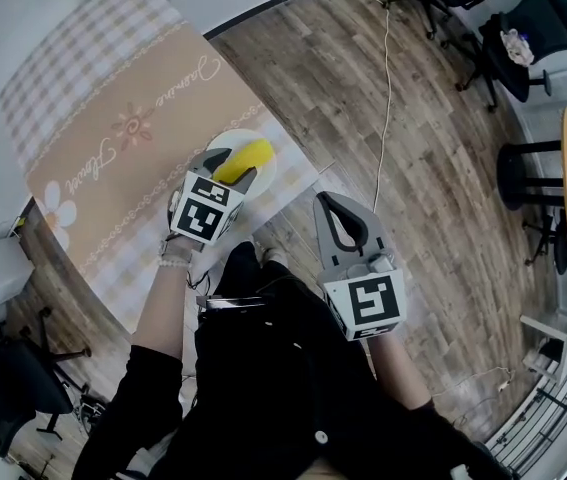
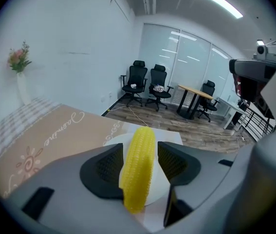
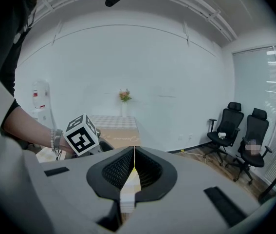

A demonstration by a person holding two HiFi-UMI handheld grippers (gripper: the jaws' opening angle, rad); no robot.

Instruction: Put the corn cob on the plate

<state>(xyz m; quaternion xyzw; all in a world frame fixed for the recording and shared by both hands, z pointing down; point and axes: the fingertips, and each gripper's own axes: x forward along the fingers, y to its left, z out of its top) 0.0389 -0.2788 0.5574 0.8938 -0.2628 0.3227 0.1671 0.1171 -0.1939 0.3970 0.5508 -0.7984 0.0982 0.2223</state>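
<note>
Tablecloth (image 1: 113, 118): checked at the edges, with a beige middle band bearing flowers and script. It covers the table at the left of the head view.
Vase of flowers (image 2: 20, 65): stands at the far end of the table, against the white wall.
Bracelet (image 1: 174, 261): pale beads on the person's left wrist, just behind the left gripper's marker cube.
Plate (image 1: 231, 136): white and round, on the tablecloth at the table corner nearest the person.
Corn cob (image 1: 246, 158): yellow, lying on the plate. In the left gripper view its length (image 2: 138, 169) runs along the line of the jaws.
Left gripper (image 1: 233, 166): tilted down over the plate, released. Its jaws stand apart on either side of the corn cob. In its own view (image 2: 138, 161), white plate shows between the cob and the right pad, while the left pad's edge overlaps the cob, so contact there cannot be told.
Right gripper (image 1: 328, 201): held off the table edge, over the floor, well apart from the plate. Its own view (image 3: 134, 165) shows the jaws clenched together on nothing.
Floor (image 1: 423, 138): grey-brown wood planks.
Cable (image 1: 388, 88): thin and pale, running across the planks.
Office chairs (image 1: 523, 28): black, at the upper right.
</note>
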